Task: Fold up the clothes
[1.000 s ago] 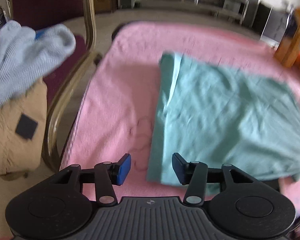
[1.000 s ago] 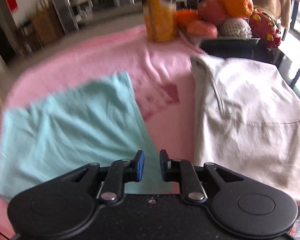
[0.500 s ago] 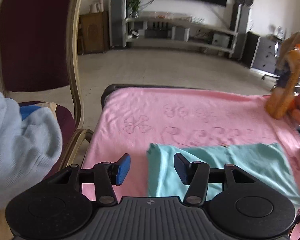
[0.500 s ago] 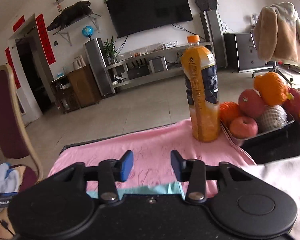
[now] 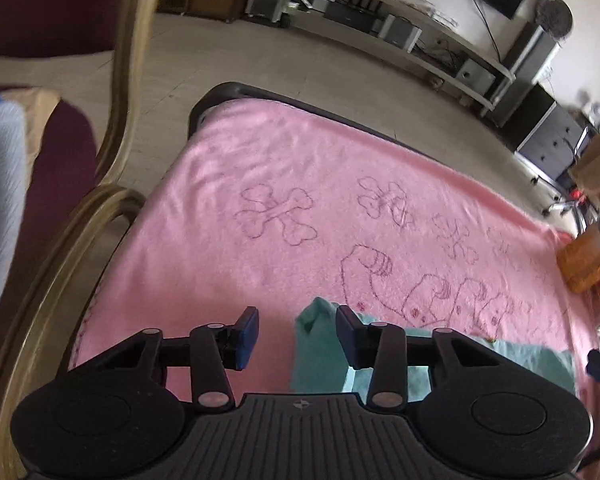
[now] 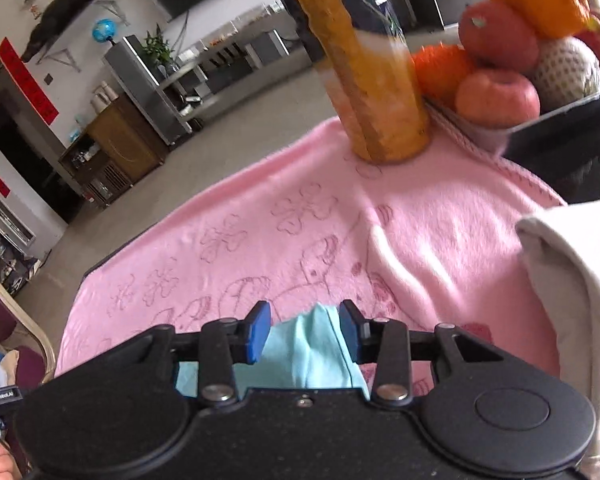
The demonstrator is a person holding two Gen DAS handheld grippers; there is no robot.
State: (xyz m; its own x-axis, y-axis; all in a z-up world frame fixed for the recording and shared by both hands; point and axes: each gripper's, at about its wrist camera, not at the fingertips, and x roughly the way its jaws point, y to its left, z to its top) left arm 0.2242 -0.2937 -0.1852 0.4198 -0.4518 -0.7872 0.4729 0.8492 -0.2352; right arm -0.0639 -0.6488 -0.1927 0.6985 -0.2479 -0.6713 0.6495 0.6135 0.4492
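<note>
A teal garment [image 5: 320, 356] lies on the pink towel [image 5: 260, 200] that covers the table. My left gripper [image 5: 297, 336] hangs low over the garment's far left corner. Its jaws are closing; the corner sits between them against the right pad [image 5: 346, 340], with a gap to the left pad. In the right wrist view, a bunched fold of the teal garment [image 6: 304, 352] rises between the blue pads of my right gripper [image 6: 304, 332]. Those jaws are closing too and do not visibly pinch the cloth. The rest of the garment is hidden under both grippers.
An orange juice bottle [image 6: 380, 80] and a fruit tray [image 6: 520, 92] stand at the towel's [image 6: 260, 240] far right. A cream garment [image 6: 572, 300] lies to the right. A chair [image 5: 116, 80] with a light blue garment [image 5: 0, 200] stands to the left.
Both views lifted off the spread teal garment toward the room, then tipped back down at its far edge. The right jaws went from nearly shut to wider apart; cloth now sits between both pairs.
</note>
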